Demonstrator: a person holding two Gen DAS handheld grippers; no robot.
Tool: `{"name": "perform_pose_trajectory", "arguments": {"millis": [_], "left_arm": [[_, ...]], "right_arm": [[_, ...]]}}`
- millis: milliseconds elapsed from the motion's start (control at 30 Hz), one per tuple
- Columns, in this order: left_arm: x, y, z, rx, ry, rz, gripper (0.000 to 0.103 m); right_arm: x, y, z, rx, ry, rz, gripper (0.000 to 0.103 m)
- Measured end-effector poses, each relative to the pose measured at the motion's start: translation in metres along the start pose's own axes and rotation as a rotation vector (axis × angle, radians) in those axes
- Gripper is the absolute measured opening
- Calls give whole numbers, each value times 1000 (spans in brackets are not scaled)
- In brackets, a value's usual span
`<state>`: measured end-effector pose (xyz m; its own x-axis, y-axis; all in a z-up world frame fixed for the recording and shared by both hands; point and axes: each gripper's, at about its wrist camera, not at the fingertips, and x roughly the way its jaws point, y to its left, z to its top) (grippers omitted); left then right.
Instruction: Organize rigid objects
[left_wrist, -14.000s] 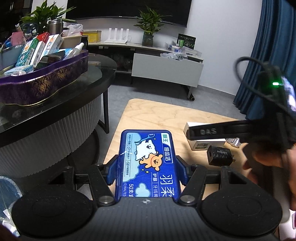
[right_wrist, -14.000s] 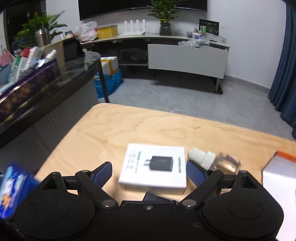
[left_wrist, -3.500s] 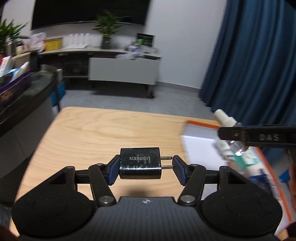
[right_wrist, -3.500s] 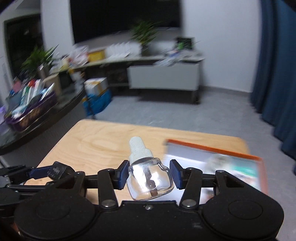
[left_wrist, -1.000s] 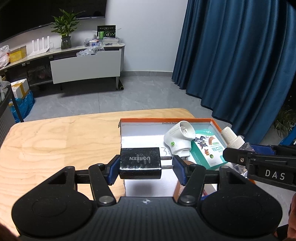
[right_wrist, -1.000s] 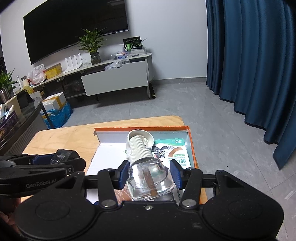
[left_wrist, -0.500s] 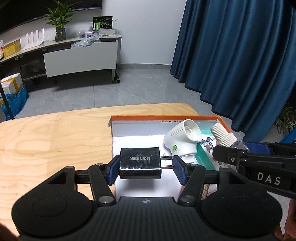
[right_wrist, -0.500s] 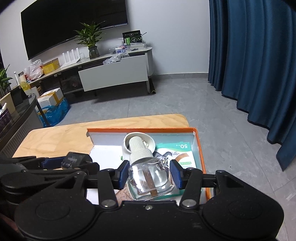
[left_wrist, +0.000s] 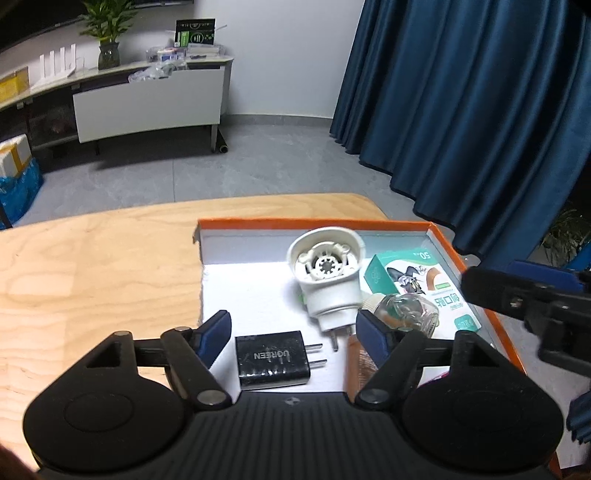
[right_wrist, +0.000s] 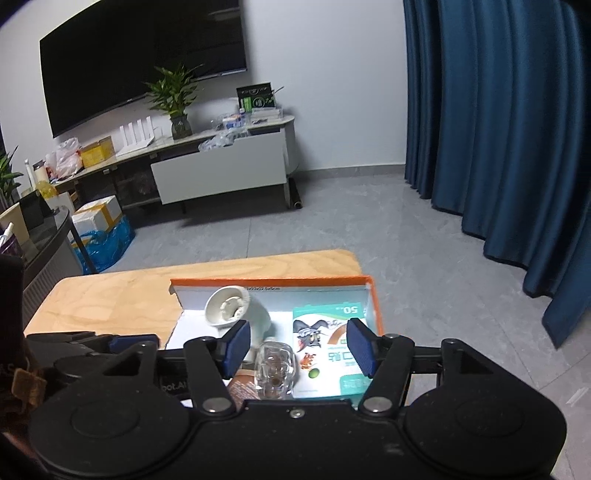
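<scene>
An orange-rimmed box (left_wrist: 310, 222) (right_wrist: 271, 281) stands on the wooden table. My left gripper (left_wrist: 295, 330) hangs over its near part, jaws opening, and the black charger (left_wrist: 272, 359) lies loose on the white floor between them, touched by neither pad. My right gripper (right_wrist: 297, 345) is also opening; the clear glass bottle (right_wrist: 275, 371) (left_wrist: 404, 310) lies in the box below it, free of the pads. A white plug-in heater (left_wrist: 327, 275) (right_wrist: 236, 308) and a green cartoon carton (left_wrist: 417, 280) (right_wrist: 328, 350) lie in the box too.
The light wooden table (left_wrist: 96, 266) stretches left of the box. Grey floor, a white TV cabinet (right_wrist: 221, 170) and blue curtains (left_wrist: 461, 110) lie beyond. The right gripper's arm (left_wrist: 524, 295) reaches in from the right edge of the left wrist view.
Both grippers have let go: the charger dropped from the left jaws onto the box floor, and the glass bottle fell from the right jaws into the box. Both pairs of jaws stand wider.
</scene>
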<state>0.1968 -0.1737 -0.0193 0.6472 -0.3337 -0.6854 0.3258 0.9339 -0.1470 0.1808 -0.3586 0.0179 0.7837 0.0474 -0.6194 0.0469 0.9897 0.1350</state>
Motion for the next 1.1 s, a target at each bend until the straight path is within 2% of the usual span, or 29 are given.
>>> {"name": "perform_pose_trajectory", "arguments": {"millis": [233,367,600,733,900,1100], "left_arm": [[-34,-5,0,10,-37,33,91],[-62,-11,0,3,-65,48,103],[-113,-31,-23,-6,-97,72,103],[-130,-38,-45,-51,-85,132,103],[-140,-46,-77,-80,-37,167,103],[-138,-61,-101,-6,5,160,103]], "right_arm": [[-37,-3,-3,13,-51,-23,83],[-62,-6,-10,18,-68,-29,84],[-107,-11,-33,23,-74,-20,89],[-130,-15,-55,1,-58,-24,90],[-144,-18,-84,-9,-1,-27,94],[-147,-19,-111,-22,54,-41,94]]}}
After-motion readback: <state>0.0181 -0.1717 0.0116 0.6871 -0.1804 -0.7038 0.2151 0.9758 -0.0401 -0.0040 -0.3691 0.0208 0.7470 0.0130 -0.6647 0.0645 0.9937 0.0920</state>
